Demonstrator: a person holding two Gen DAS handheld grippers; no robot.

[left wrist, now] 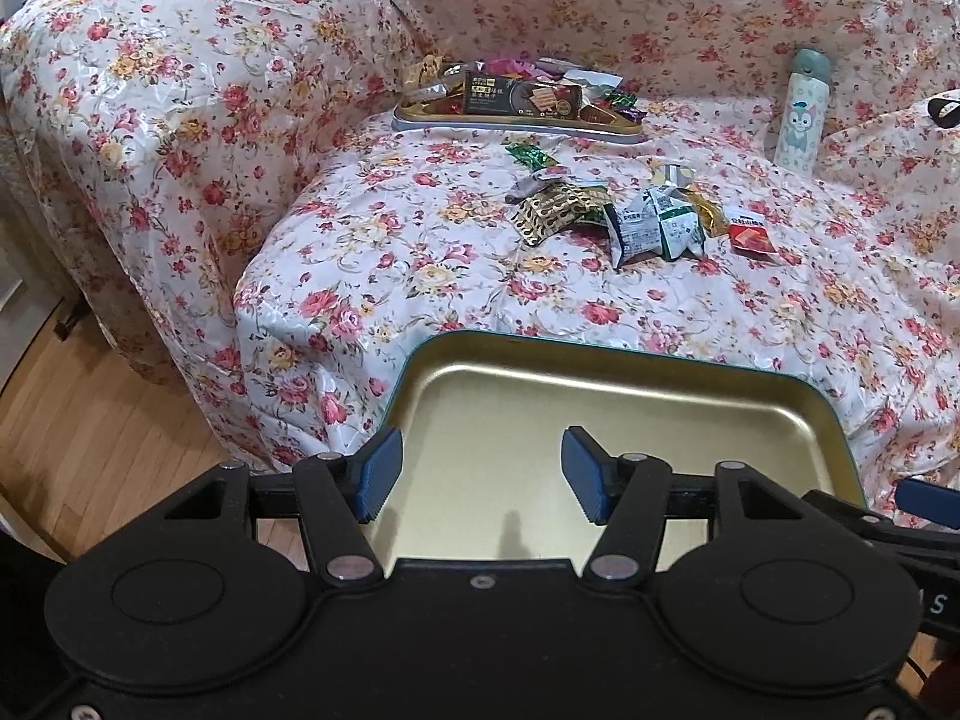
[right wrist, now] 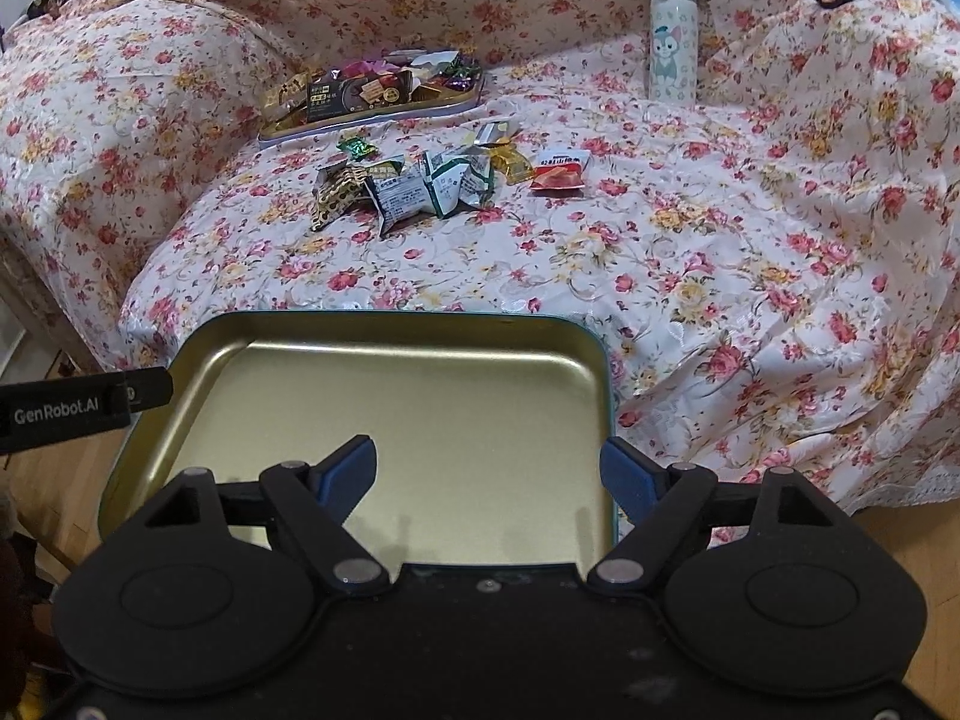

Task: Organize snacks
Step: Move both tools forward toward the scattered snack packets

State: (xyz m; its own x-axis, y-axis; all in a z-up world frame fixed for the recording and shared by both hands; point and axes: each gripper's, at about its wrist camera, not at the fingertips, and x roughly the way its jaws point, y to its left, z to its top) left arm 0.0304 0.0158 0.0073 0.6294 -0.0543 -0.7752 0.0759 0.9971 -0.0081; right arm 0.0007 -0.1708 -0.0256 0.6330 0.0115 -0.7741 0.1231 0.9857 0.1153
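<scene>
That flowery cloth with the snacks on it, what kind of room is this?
Probably a living room at home. The flowery cover drapes what looks like a sofa with a padded arm, a wooden floor shows beside it, and a cartoon bottle stands near loose snacks.

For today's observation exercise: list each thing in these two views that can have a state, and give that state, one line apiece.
Near tin tray: empty, right way up.
Far tin tray: heaped with wrapped snacks.
Loose snack packets: scattered on the floral cover, outside both trays.
Flask: upright, lid on.
Left gripper: open, holding nothing.
Right gripper: open, holding nothing.
</scene>
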